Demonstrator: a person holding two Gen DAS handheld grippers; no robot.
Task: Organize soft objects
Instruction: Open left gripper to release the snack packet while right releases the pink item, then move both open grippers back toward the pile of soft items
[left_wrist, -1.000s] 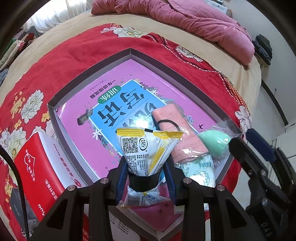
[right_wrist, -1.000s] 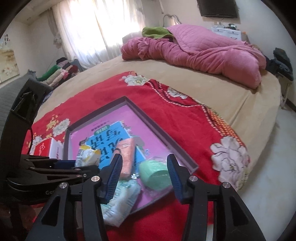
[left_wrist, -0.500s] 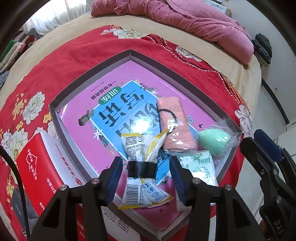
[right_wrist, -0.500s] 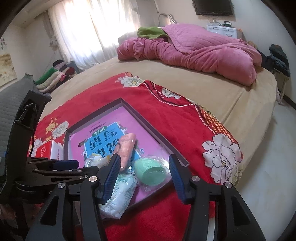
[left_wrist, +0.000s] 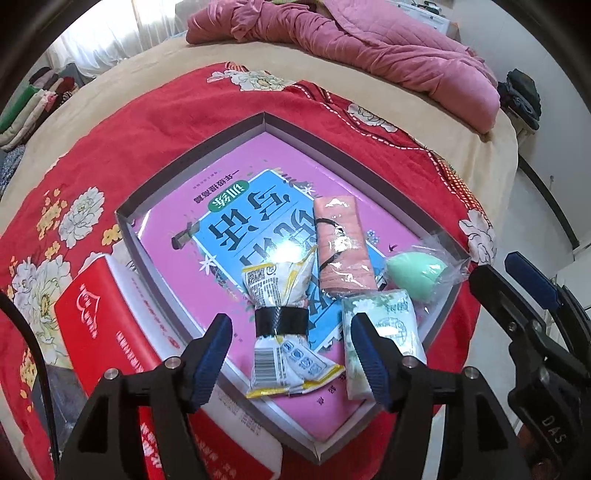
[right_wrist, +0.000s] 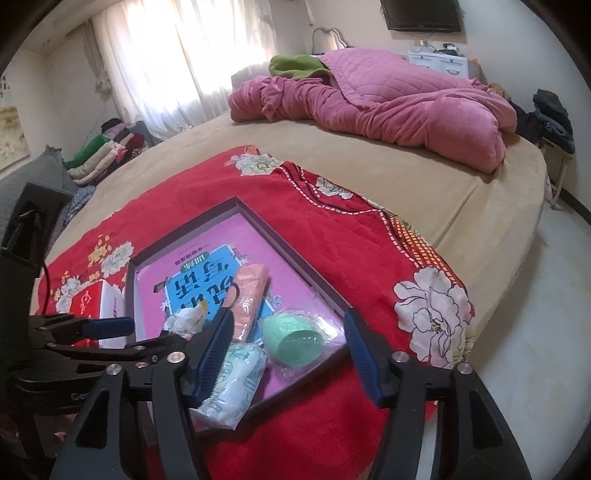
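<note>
yellow-white snack packet (left_wrist: 282, 325), black band (crumpled)

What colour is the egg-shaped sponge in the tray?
Mint green sponge, in a clear bag; the left wrist view shows it best.

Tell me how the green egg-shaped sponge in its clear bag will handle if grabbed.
The sponge looks soft, so it probably squashes under a pinch. Its rounded shape may roll. The loose clear bag looks slick and could slip.
</note>
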